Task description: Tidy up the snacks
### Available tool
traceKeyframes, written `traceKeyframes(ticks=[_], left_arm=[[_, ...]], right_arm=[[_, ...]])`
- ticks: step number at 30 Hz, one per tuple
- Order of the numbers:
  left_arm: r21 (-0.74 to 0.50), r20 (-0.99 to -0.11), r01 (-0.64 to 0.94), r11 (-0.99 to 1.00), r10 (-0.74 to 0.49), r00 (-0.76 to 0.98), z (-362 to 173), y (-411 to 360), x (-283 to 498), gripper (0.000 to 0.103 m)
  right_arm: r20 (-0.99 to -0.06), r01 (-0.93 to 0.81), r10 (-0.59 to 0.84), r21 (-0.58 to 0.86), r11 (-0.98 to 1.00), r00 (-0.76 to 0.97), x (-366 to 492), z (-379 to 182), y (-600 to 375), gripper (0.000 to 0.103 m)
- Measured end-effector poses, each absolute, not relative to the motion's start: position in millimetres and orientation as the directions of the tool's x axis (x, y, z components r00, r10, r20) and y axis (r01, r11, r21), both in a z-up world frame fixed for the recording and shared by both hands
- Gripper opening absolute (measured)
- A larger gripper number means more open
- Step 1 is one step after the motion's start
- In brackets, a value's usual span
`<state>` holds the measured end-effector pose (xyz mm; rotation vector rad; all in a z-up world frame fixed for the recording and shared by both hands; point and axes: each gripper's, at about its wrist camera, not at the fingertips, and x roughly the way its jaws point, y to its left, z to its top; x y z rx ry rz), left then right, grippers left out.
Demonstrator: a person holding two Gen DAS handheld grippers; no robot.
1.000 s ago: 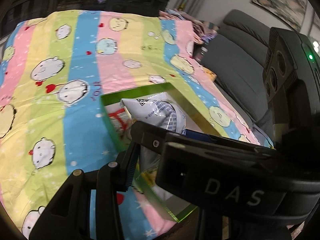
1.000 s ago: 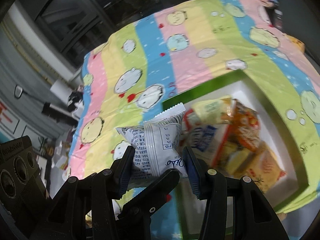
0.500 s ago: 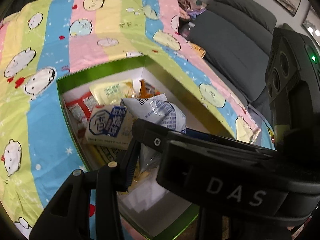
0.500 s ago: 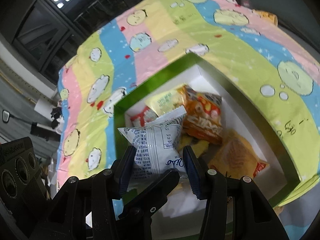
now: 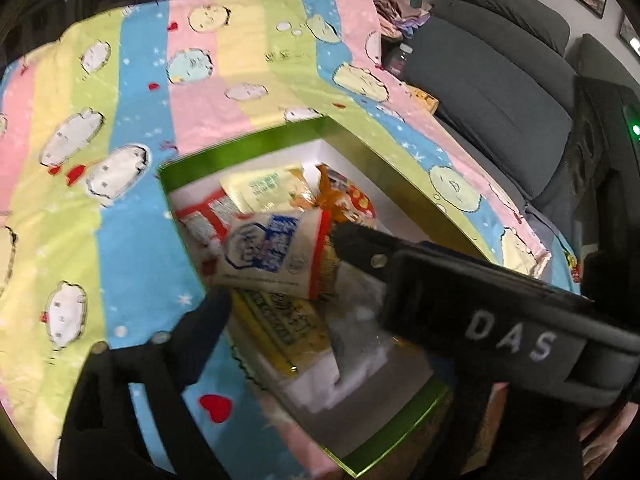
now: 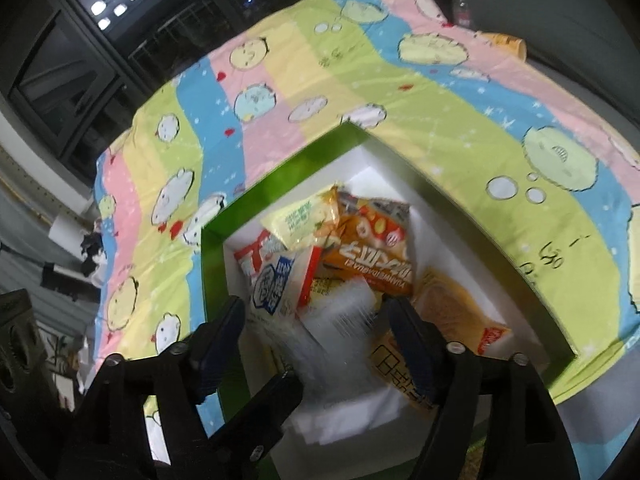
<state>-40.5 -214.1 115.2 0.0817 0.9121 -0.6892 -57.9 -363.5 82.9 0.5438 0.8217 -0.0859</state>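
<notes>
A green-rimmed box (image 6: 280,168) with a white inside holds several snack packets: a yellow one (image 6: 304,222), an orange one (image 6: 372,256) and a white-and-blue one (image 6: 280,284). My right gripper (image 6: 316,328) is open above the box. The white packet (image 6: 336,320) is blurred between its fingers, dropping into the box. In the left wrist view the box (image 5: 240,148) lies ahead, and the right gripper's black body (image 5: 480,312) crosses in front. Only the left finger (image 5: 200,328) of my left gripper shows; its other finger is hidden.
The box lies on a striped pastel cloth (image 5: 160,80) with cartoon figures. A grey sofa (image 5: 500,80) stands at the right. Dark windows (image 6: 80,60) are behind the table. A bottle (image 6: 460,8) stands at the far right edge.
My right gripper has opened and let go of the white packet, which falls blurred into the box. Both views have moved closer over the box.
</notes>
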Motion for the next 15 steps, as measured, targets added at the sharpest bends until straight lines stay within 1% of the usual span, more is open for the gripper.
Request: traceKeyframes(ticks=[4, 8, 15], left_arm=[[-0.207, -0.748, 0.571, 0.794, -0.504, 0.431, 125.9, -201.8, -42.1, 0.097], [-0.208, -0.741, 0.555, 0.805, -0.500, 0.448, 131.8, -193.6, -46.2, 0.099], [-0.220, -0.722, 0.541, 0.812, -0.508, 0.469, 138.7, -181.2, -52.0, 0.099]], right_arm=[[-0.702, 0.298, 0.075, 0.393, 0.870, 0.708, -67.7, 95.0, -360.1, 0.078], [-0.686, 0.317, 0.030, 0.374, 0.872, 0.727, -77.2, 103.7, -357.1, 0.085], [-0.671, 0.347, -0.023, 0.353, 0.869, 0.741, -87.2, 112.4, -353.0, 0.085]])
